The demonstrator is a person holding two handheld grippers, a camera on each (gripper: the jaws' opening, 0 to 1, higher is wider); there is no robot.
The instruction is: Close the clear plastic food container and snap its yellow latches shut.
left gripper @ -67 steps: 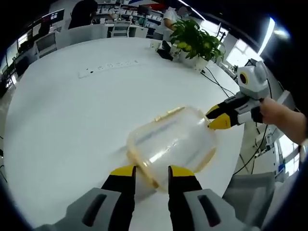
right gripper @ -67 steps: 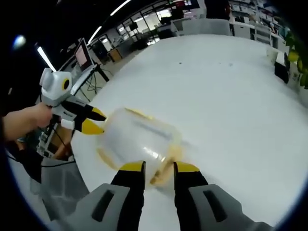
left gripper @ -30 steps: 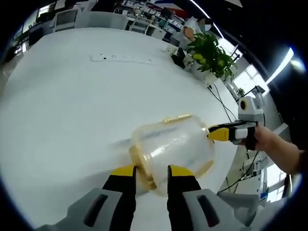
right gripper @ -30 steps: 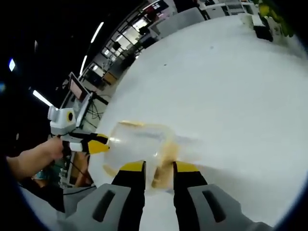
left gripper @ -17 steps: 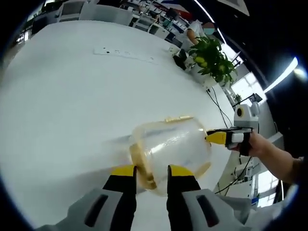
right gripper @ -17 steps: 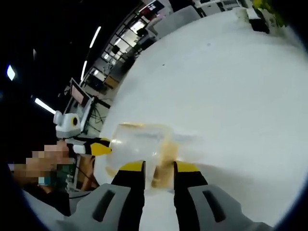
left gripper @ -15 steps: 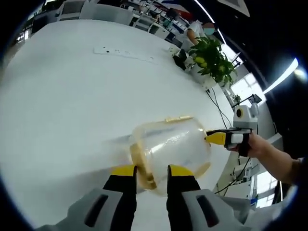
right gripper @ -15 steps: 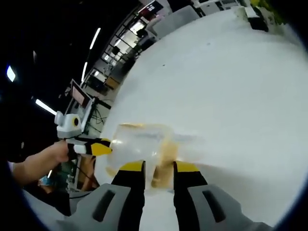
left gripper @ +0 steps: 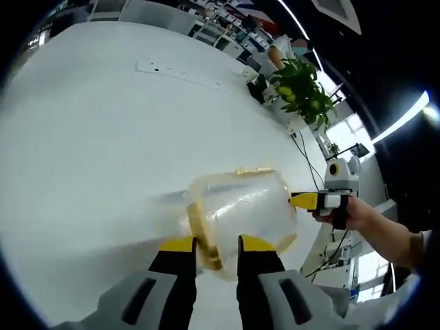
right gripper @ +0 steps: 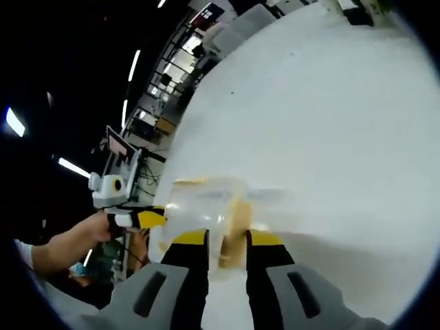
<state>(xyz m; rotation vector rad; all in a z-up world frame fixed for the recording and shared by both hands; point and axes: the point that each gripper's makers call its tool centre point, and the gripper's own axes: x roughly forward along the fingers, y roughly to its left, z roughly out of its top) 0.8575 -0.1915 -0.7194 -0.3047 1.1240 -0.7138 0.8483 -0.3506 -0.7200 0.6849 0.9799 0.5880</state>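
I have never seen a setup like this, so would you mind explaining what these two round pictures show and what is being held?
No robot is involved: a person holds a hand-held two-jaw gripper in each hand, and each carries a fisheye camera looking along its own grey, yellow-tipped jaws. The left gripper rises from the bottom of the left gripper view; the right gripper does the same in its own view. Each one also appears from the side in the other's picture, with the person's hand behind it. Between them is a clear plastic food container with yellow latches, over a large white table. Each gripper's jaws sit at a latch on opposite sides of it. Farther back are a potted plant and a power strip.
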